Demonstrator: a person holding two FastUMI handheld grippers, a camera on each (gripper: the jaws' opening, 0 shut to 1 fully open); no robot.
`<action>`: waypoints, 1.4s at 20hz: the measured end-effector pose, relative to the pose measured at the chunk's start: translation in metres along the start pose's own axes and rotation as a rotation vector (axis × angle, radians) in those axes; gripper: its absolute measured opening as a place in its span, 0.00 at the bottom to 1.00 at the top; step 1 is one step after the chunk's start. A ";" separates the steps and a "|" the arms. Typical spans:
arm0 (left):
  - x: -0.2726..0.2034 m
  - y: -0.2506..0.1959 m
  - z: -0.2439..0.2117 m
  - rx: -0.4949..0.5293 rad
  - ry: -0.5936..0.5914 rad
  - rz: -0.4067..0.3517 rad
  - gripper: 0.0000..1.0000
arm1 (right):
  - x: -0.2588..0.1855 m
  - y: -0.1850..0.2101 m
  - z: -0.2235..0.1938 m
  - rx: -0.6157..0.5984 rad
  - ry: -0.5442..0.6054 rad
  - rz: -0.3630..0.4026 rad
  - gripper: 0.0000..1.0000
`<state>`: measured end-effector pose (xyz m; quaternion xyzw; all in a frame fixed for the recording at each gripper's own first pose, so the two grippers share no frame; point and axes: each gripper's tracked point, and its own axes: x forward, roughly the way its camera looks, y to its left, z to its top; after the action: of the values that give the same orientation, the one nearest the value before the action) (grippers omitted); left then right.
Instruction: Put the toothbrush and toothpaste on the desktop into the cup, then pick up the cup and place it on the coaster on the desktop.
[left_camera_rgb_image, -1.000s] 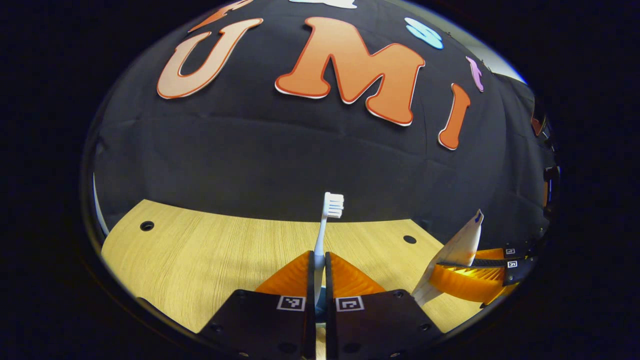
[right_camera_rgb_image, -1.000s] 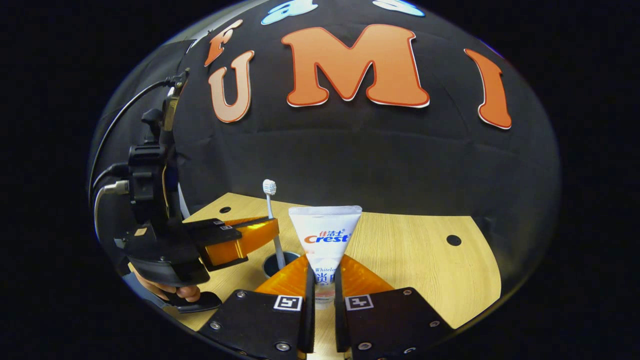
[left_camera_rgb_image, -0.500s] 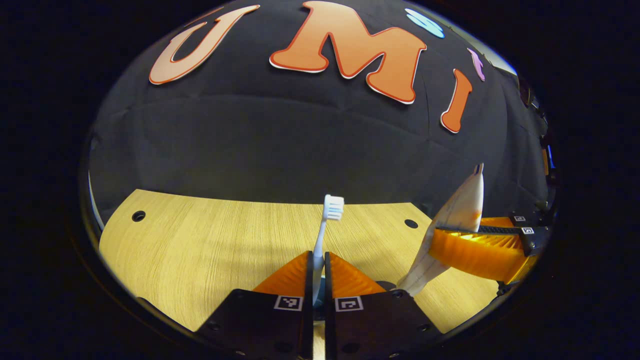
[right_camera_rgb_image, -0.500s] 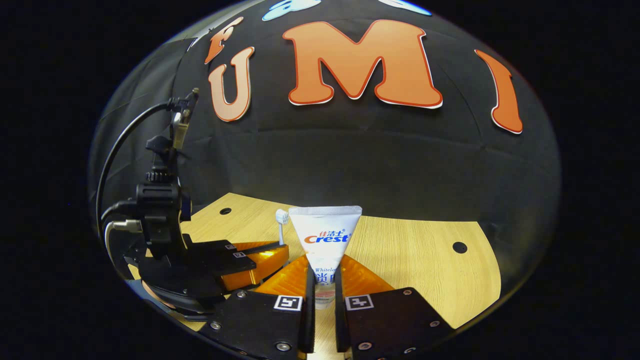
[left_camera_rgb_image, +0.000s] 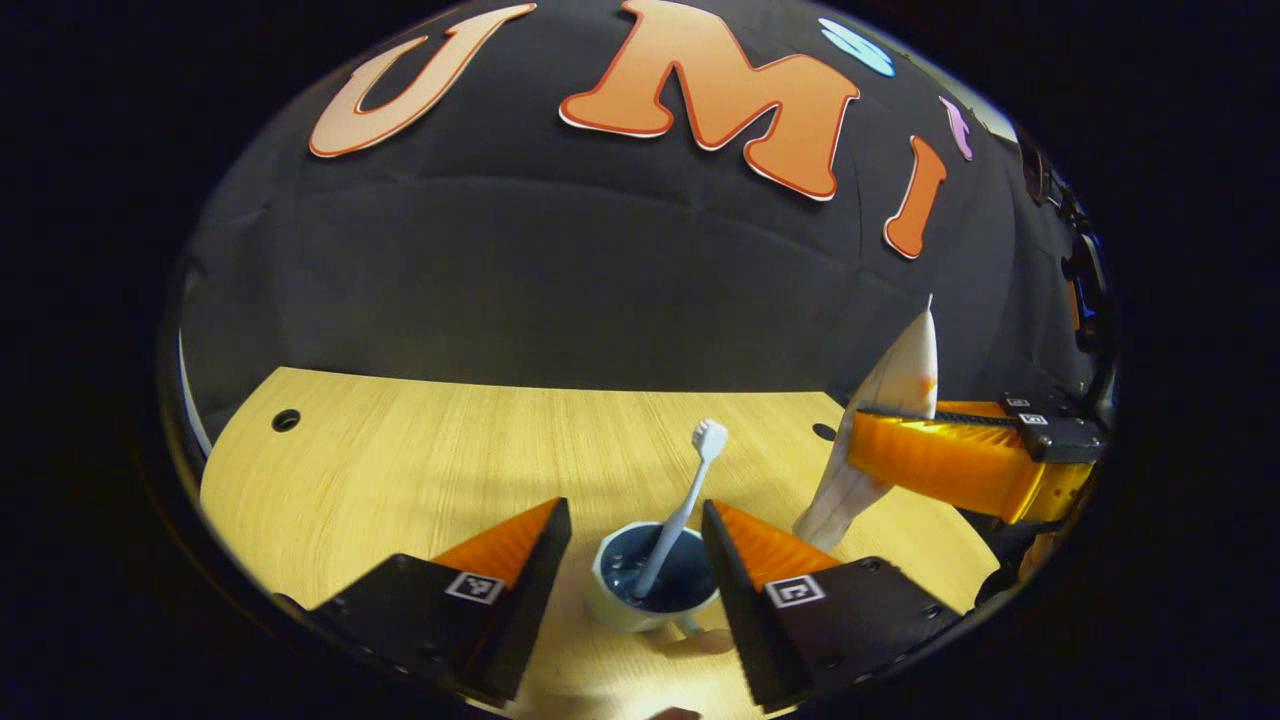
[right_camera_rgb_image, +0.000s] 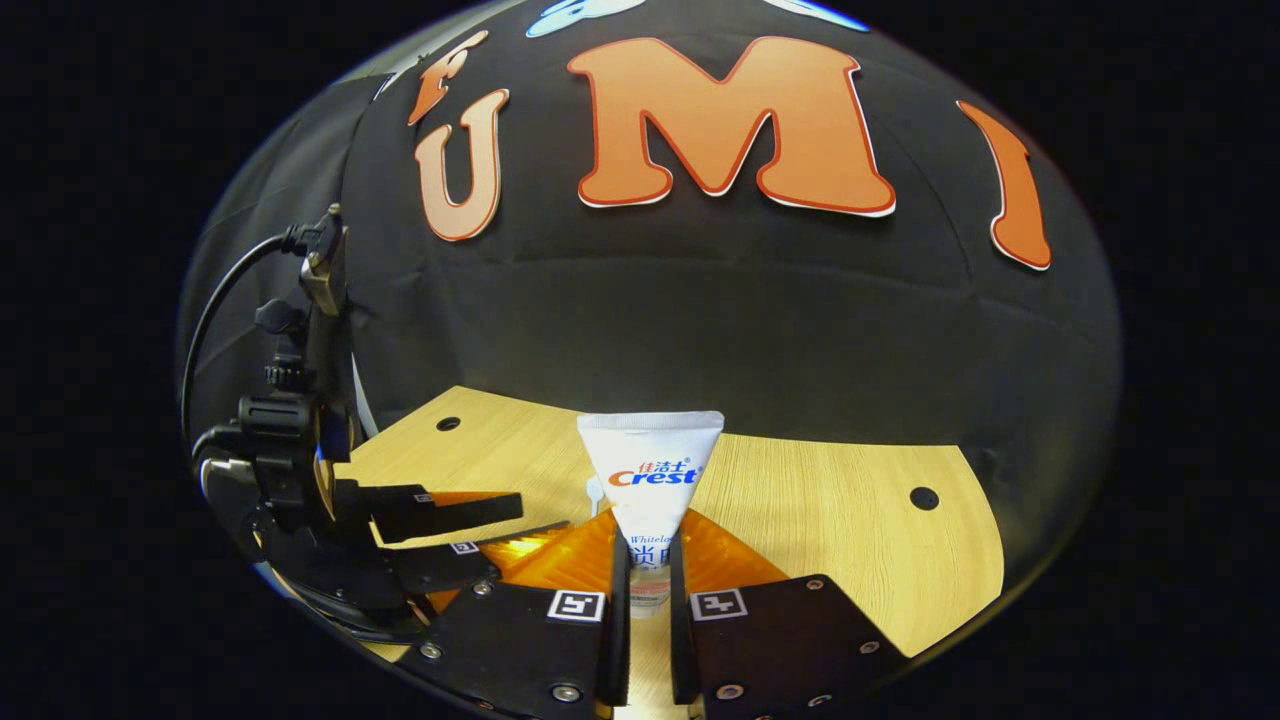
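In the left gripper view, the left gripper (left_camera_rgb_image: 632, 520) hangs with its jaws spread wide, the cup (left_camera_rgb_image: 655, 590) on the desktop (left_camera_rgb_image: 400, 470) between them. The toothbrush (left_camera_rgb_image: 682, 510) stands in the cup, leaning toward 1 o'clock (touching neither finger). The right gripper (right_camera_rgb_image: 640, 570) is clamped on the toothpaste (right_camera_rgb_image: 648, 480), held upright, at 3 o'clock from the cup.

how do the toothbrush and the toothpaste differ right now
The toothbrush stands loose in the cup, leaning, bristles up; the toothpaste is outside the cup, held in the air.
The left hand-held gripper is open, its fingers either side of the cup, clear of the toothbrush; the right hand-held gripper is shut on the toothpaste.
The toothbrush is a thin stick; the toothpaste is a flat, wide tube.
Both are mostly white.
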<state>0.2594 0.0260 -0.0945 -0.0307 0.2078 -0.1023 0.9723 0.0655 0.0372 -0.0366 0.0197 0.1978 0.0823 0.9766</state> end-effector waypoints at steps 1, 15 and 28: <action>-0.006 0.004 0.004 0.003 -0.015 0.012 0.83 | -0.001 0.001 0.000 0.003 -0.004 0.005 0.17; -0.077 0.027 0.015 0.029 -0.130 0.046 0.97 | 0.032 0.056 0.003 -0.009 -0.046 0.100 0.17; -0.108 0.048 0.012 0.048 -0.178 0.103 0.96 | 0.077 0.070 -0.048 -0.048 0.008 0.088 0.17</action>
<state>0.1771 0.0957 -0.0451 -0.0057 0.1191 -0.0541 0.9914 0.1061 0.1197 -0.1056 0.0045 0.1984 0.1299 0.9715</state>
